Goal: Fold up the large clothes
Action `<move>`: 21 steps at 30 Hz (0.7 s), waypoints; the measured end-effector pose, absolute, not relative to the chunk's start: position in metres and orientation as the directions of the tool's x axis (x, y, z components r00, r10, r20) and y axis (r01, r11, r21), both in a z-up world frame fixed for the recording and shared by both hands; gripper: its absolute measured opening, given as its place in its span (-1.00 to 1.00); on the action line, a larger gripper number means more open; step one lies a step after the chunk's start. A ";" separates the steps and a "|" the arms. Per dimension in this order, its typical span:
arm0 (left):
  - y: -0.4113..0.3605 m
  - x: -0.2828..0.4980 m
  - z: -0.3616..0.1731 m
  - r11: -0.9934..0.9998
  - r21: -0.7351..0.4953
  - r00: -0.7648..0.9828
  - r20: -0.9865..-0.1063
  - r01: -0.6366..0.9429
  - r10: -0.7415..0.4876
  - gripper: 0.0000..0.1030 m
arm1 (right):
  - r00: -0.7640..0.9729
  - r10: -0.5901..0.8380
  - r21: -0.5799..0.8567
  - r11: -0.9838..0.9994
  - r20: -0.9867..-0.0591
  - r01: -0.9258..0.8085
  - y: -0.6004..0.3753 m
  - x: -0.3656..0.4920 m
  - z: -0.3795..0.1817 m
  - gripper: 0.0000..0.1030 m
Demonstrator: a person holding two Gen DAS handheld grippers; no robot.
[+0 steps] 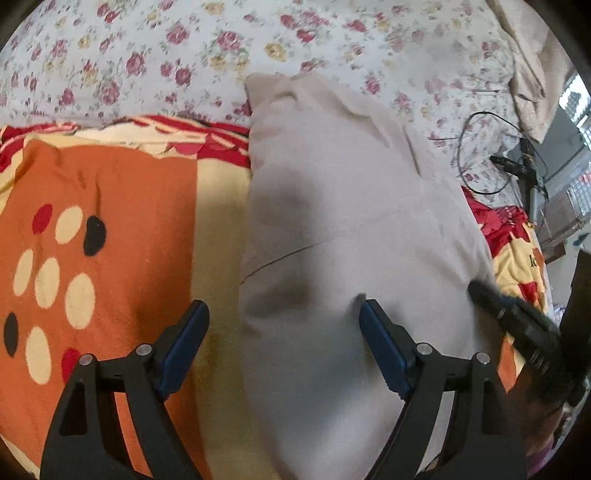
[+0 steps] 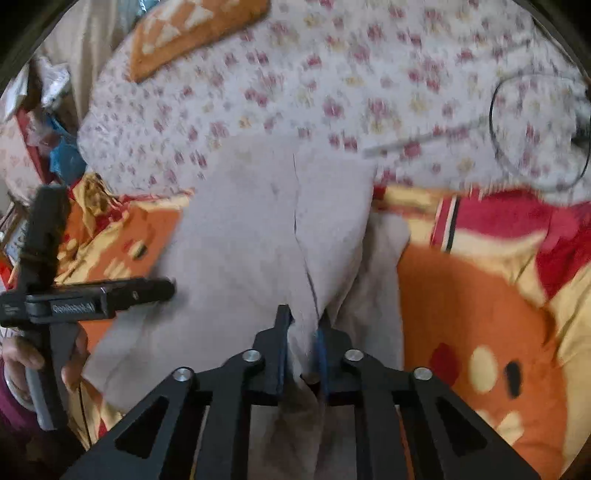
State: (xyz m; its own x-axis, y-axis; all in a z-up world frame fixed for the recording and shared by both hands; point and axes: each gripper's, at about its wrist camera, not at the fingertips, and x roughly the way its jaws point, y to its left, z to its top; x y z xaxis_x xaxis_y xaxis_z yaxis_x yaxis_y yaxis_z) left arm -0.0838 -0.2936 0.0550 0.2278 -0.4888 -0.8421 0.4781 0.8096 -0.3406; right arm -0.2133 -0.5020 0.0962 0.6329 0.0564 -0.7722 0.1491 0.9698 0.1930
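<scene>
A pale grey garment (image 1: 351,203) lies lengthwise on an orange, yellow and red blanket (image 1: 129,203). My left gripper (image 1: 284,306) stands open over the garment's near left edge: one blue pad is over the blanket, the other rests on the cloth. In the right wrist view the same grey garment (image 2: 251,221) runs away from me, and my right gripper (image 2: 303,317) is shut on a raised fold of it at the near end. The left gripper (image 2: 110,295) shows at the left there, held by a hand (image 2: 22,358). The right gripper (image 1: 517,321) appears blurred at the garment's right edge.
A floral sheet (image 1: 184,55) covers the bed beyond the blanket. A black cable loop (image 1: 484,155) lies on it at the right, with a beige cloth (image 1: 532,55) above. An orange patterned cushion (image 2: 192,29) sits at the far side, and clutter (image 2: 44,122) lies off the bed's left.
</scene>
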 end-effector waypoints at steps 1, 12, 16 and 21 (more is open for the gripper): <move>-0.294 -0.085 0.055 0.806 -0.334 0.232 -0.841 0.489 -0.489 0.67 | 0.650 0.054 0.207 0.965 -0.758 0.161 -0.508 -0.217 0.100 -0.82; -0.315 -0.081 0.032 0.763 -0.427 0.133 -0.827 0.485 -0.547 0.77 | 0.676 0.067 0.299 0.926 -0.734 0.232 -0.547 -0.215 0.085 0.76; -0.321 -0.080 0.033 0.752 -0.433 0.130 -0.820 0.496 -0.557 0.58 | 0.599 0.235 0.435 0.875 -0.765 0.211 -0.558 -0.184 0.048 0.45; -0.311 -0.084 0.061 0.710 -0.453 0.147 -0.780 0.539 -0.608 -0.51 | 0.666 0.270 0.502 0.846 -0.695 0.182 -0.547 -0.189 0.067 -0.41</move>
State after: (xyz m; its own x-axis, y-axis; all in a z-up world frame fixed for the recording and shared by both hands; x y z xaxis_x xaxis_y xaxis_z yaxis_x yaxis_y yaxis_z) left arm -0.0844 -0.3113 0.0607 0.1465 -0.6084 -0.7800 0.5390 0.7103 -0.4527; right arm -0.1891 -0.5467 0.0669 0.6661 0.2698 -0.6954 0.1816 0.8456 0.5019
